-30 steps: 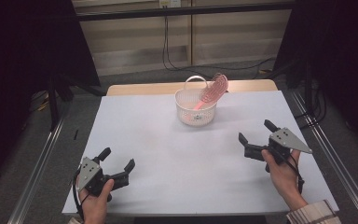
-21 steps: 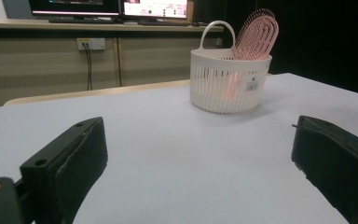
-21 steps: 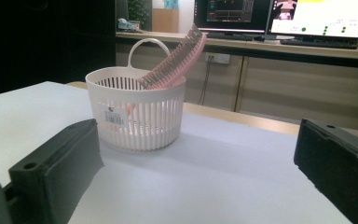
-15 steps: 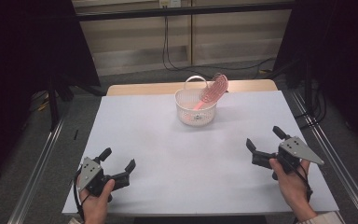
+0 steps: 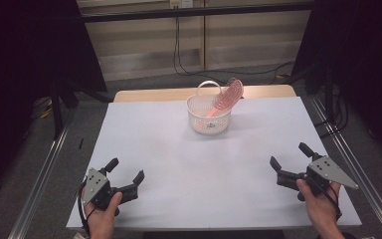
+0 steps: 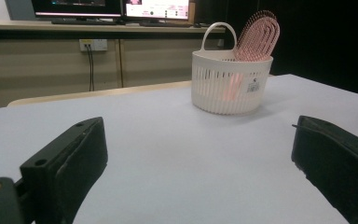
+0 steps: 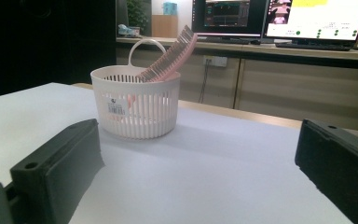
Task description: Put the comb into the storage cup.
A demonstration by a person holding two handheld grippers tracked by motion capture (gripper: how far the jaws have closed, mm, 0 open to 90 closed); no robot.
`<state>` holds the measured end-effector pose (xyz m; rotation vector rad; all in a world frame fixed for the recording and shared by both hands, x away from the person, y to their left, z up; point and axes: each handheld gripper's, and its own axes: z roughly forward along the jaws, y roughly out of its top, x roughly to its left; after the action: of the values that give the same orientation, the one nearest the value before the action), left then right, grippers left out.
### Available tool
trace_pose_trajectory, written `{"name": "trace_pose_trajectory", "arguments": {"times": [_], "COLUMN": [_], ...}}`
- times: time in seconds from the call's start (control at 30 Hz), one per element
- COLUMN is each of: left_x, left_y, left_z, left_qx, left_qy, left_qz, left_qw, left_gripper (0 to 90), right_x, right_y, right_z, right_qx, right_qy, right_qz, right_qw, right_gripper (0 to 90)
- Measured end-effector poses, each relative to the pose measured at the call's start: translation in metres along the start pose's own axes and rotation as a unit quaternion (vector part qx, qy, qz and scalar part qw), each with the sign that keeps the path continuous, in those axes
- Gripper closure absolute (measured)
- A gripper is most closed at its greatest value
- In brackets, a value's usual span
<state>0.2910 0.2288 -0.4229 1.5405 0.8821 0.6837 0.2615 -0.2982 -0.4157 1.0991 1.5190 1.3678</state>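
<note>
Brush (image 5: 227, 94) stands head-up in the basket (image 5: 208, 117), leaning toward 1 o'clock, its pink handle down inside and its oval head clear of the rim. The basket sits at 12 o'clock on the surface (image 5: 179, 164), near the far edge. By its looks, the brush is light, stiff plastic with an open, ribbed head; the head would flex and slip under pressure. Take hold where the head narrows to the handle, just above the rim, and lift straight up. The basket is thin slatted plastic with a loop handle at its far side, likely light enough to tip or slide if the brush drags on it.

Left gripper (image 5: 126, 178) rests at 7 o'clock, fingers (image 6: 65, 161) spread, nothing between them. Right gripper (image 5: 289, 163) rests at 5 o'clock, fingers (image 7: 56, 170) spread, likewise empty. Both are well apart from the basket.
</note>
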Motion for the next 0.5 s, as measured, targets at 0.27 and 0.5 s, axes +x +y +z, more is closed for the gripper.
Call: {"name": "trace_pose_trajectory", "arguments": {"times": [0.27, 0.5], "left_x": [0.000, 0.001], "left_y": [0.000, 0.000], "left_z": [-0.003, -0.004], "left_qx": [0.000, -0.007], "left_qy": [0.006, 0.006], "left_qz": [0.004, -0.001], "left_qw": [1.0000, 1.0000], "left_gripper": [3.6, 3.6], "right_x": [-0.003, -0.005], "right_y": [-0.004, -0.010], "right_z": [-0.009, -0.017], "right_qx": [-0.001, 0.004], "right_qy": [0.002, -0.007], "right_qz": [-0.001, -0.012], "right_qw": [1.0000, 0.9999], "right_gripper": [0.0, 0.0]}}
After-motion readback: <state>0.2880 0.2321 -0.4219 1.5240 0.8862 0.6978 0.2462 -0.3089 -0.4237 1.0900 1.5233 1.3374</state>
